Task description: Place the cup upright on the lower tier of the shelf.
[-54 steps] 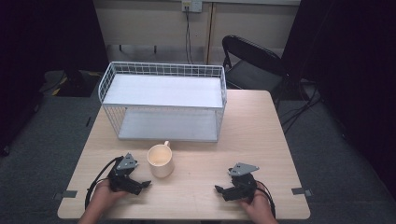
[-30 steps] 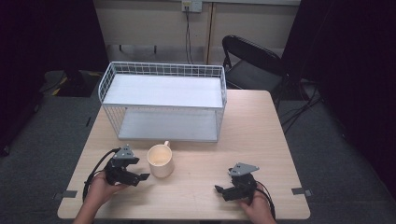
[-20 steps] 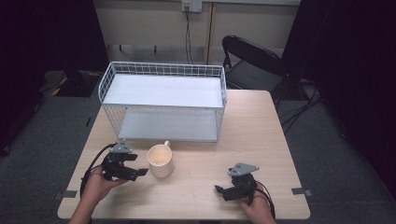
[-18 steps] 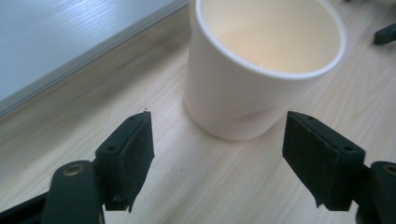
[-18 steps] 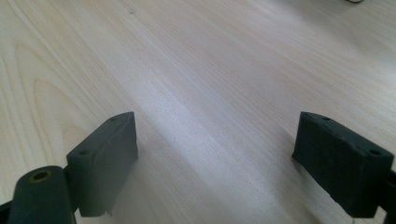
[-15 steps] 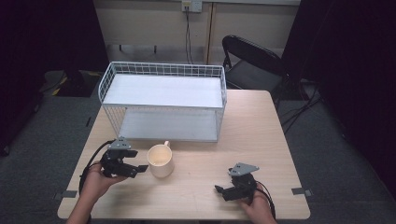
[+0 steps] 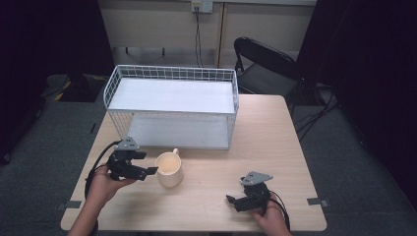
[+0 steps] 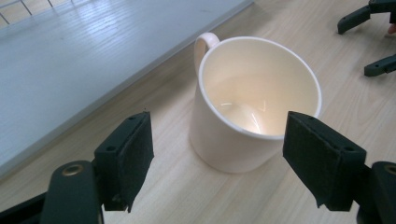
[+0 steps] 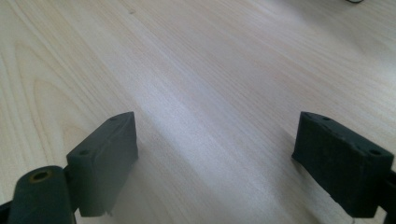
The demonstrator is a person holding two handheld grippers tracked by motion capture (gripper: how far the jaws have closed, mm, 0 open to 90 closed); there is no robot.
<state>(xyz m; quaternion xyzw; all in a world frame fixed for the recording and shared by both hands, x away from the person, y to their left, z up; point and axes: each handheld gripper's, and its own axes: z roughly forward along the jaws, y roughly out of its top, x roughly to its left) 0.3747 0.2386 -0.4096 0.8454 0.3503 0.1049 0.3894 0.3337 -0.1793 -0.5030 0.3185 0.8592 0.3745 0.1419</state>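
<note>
A cream mug (image 7: 169, 168) stands upright on the wooden table (image 7: 275, 142), its handle turned toward the rack. In the left gripper view the mug (image 8: 252, 105) is empty and sits just ahead of the wide-apart jaws. My left gripper (image 7: 150, 170) is open, its tips right at the mug's left side, not closed on it. My right gripper (image 7: 231, 201) rests open near the table's front edge, to the right of the mug. In the right gripper view my right gripper (image 9: 215, 158) has bare wood between its jaws.
A white wire rack (image 7: 172, 105) with two flat shelves stands at the back of the table, just behind the mug. A black folding chair (image 7: 268, 64) sits beyond the table's far right corner. Cables trail from both grippers toward the front edge.
My left gripper has lifted from the front left of the table and moved forward and right, up to the mug's left side. The right gripper and the mug have stayed put.
</note>
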